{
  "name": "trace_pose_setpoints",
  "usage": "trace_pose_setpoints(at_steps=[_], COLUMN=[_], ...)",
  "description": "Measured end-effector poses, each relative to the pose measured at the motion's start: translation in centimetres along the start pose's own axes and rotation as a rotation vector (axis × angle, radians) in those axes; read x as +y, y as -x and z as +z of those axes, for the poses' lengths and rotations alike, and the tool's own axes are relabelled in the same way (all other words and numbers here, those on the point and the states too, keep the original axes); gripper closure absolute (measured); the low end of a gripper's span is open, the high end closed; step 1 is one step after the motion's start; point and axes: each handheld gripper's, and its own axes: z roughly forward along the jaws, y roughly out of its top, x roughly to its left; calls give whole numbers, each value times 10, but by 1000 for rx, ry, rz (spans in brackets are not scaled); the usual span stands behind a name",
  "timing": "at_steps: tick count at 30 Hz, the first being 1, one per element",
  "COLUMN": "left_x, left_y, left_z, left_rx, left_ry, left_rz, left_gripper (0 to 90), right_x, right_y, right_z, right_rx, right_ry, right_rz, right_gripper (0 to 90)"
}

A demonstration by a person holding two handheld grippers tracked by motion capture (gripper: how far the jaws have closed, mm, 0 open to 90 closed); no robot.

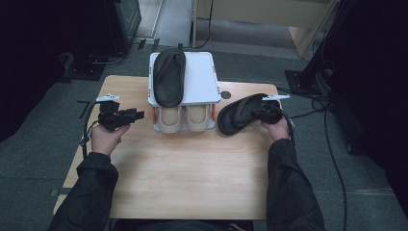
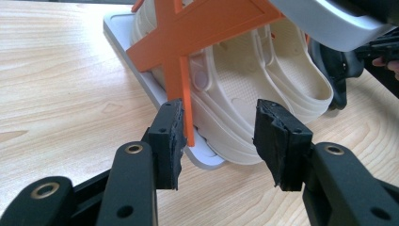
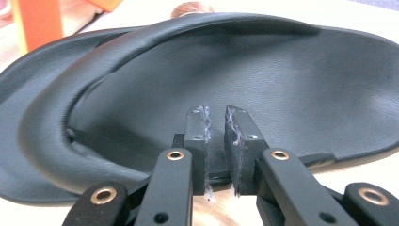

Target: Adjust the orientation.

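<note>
The black slipper (image 1: 240, 113) lies on the counter (image 1: 192, 168) just to the right of the white two-tier rack (image 1: 197, 79), and the right tongs (image 1: 262, 114) are clenched on its thin edge, the pads pinching the rim of the sole (image 3: 221, 165) from both sides. It looks light and pliable: smooth, leather-like skin, a broad soft strap arching over a flat footbed, so it will likely flex and droop if lifted by one edge; the rim is a fair hold, the strap a firmer one. Its twin (image 1: 169, 77) rests on top of the rack, with a cream pair of moulded foam clogs (image 1: 185, 119) beneath. The left tongs (image 1: 137, 115) hang released, left of the rack, holding nothing, facing its orange brace (image 2: 188, 56).
</note>
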Motion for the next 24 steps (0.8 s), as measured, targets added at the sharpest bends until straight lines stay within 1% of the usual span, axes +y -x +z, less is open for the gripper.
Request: trace_pose_setpoints(at_steps=[1, 2, 3, 5, 7, 9, 10, 14, 17, 19, 20, 22, 23, 24], left_x=[0, 0, 0, 0, 0, 0, 0, 0, 0, 0, 0, -1, -1, -1], left_y=[0, 0, 0, 0, 0, 0, 0, -1, -2, -2, -2, -2, -2, -1], left_z=[0, 0, 1, 1, 1, 3, 3, 5, 3, 4, 4, 5, 5, 4], left_rx=[0, -1, -3, -8, -15, -16, -13, -15, -17, -18, -17, -19, -17, -17], left_ry=[3, 5, 6, 12, 13, 11, 6, 1, 11, 10, 7, -1, -2, -1], left_rz=[1, 5, 4, 4, 2, 4, 6, 6, 3, 0, -1, 3, 6, 8], left_gripper=[528, 528, 529, 529, 529, 529, 529, 530, 529, 529, 529, 529, 529, 529], right_x=[-1, -2, -3, -4, -5, -5, -5, -3, -1, 1, 2, 2, 1, 0], right_y=[-1, -1, 0, 1, 1, 1, 0, 1, 2, 2, 2, 2, 2, 4], right_z=[-1, -2, -2, -3, -4, -7, -8, -10, -12, -16, -17, -19, -19, -19], right_rx=[3, 0, 6, 19, 33, 42, 44, 47, 46, 51, 55, 66, 79, 92], right_ry=[4, 13, 20, 17, 6, -3, 1, 36, 63, 94, 98, 79, 80, 73], right_rz=[-14, -19, -19, 0, 7, 14, 10, 3, 1, -5, -19, -52, -56, -61], right_gripper=[773, 751, 751, 751, 761, 741, 724, 692, 670, 651, 639, 578, 547, 497])
